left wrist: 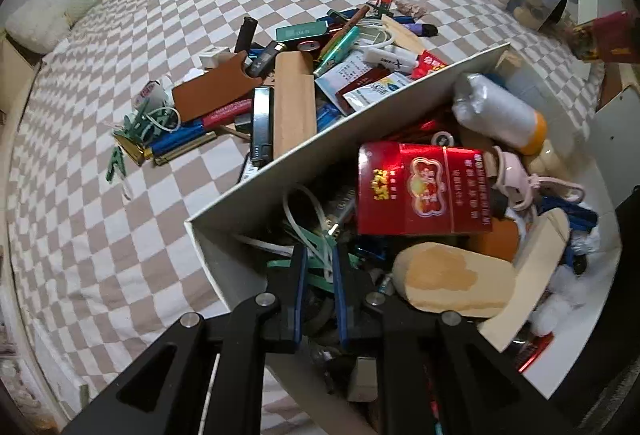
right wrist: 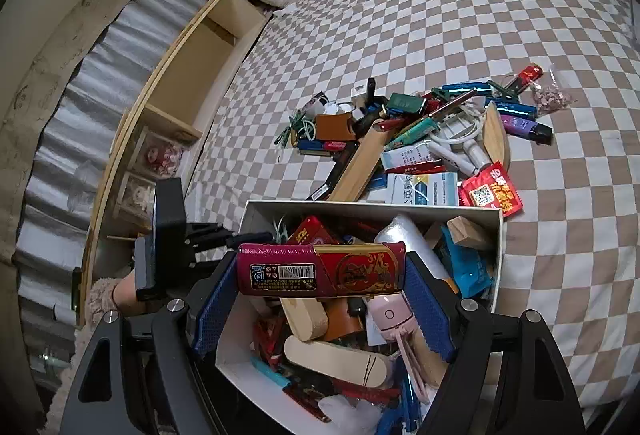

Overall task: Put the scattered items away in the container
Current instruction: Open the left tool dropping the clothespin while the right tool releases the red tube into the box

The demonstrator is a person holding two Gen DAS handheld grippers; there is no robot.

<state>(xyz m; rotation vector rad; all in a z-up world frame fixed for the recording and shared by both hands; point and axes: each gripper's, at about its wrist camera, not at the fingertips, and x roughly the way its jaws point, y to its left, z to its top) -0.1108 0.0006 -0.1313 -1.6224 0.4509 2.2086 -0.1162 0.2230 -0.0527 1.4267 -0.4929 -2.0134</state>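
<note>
— Right wrist view: where's the pack?
— Red-gold pack [right wrist: 320, 269] clamped crosswise in my right tongs [right wrist: 320, 283], over box [right wrist: 498, 255].
— Left?
— Left tongs [left wrist: 320, 267] slightly parted, empty, inside box; pile [left wrist: 288, 75] at 11 o'clock.

My right tongs [right wrist: 320, 269] clamp a red and gold pack [right wrist: 320, 269] crosswise between the blue pads [right wrist: 426, 309], just above the white box [right wrist: 498, 255]; the box brims with wooden pieces, a pink gadget [right wrist: 388, 315] and a blue packet [right wrist: 466, 267]; beyond its far rim, a heap of scattered items [right wrist: 416, 139] lies on the checkered bed [right wrist: 440, 15]; my left tongs [right wrist: 248, 237] reach in at the box's left edge.
</note>
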